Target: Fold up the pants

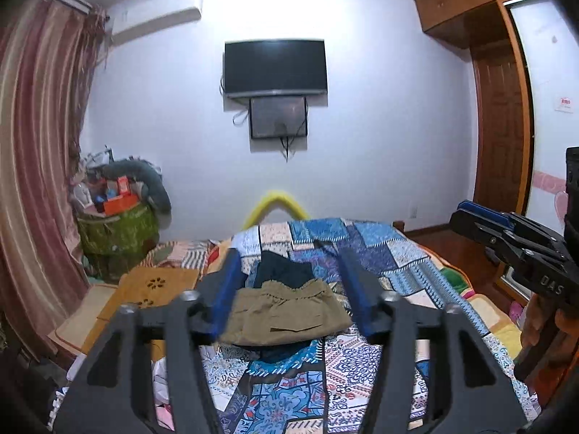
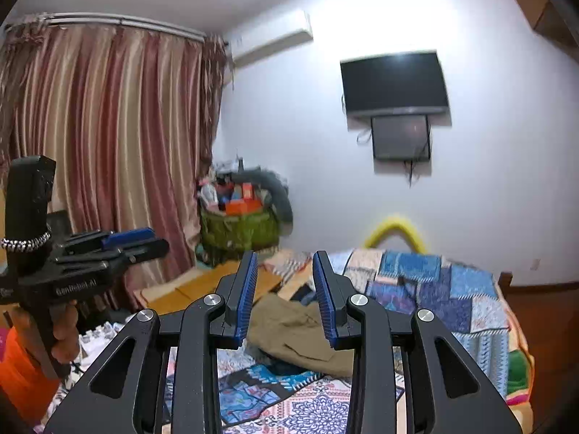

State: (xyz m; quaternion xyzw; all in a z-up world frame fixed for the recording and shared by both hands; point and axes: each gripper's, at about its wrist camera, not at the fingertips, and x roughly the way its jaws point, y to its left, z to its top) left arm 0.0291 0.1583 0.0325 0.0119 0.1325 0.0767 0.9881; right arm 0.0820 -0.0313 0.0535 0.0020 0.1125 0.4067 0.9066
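Folded khaki pants (image 1: 286, 314) (image 2: 300, 329) lie on the patchwork quilt (image 1: 365, 249) (image 2: 434, 289) of a bed, on top of a dark garment (image 1: 282, 267). My left gripper (image 1: 287, 253) hangs in the air above and in front of the pants, open, with nothing between its blue pads. My right gripper (image 2: 286, 255) is held at about the same height beside it, its jaws apart by a narrower gap and also empty. Each gripper shows from the side in the other's view: the right gripper (image 1: 463, 211), and the left gripper (image 2: 148, 240) with a hand on its grip.
A wall television (image 1: 275, 67) hangs above the bed's far end, with a yellow curved bar (image 1: 275, 199) below it. A green basket of clutter (image 1: 115, 224) and striped curtains (image 1: 39, 144) stand at the left. A wooden door (image 1: 499, 126) is on the right. Orange mats (image 1: 152, 285) lie left of the pants.
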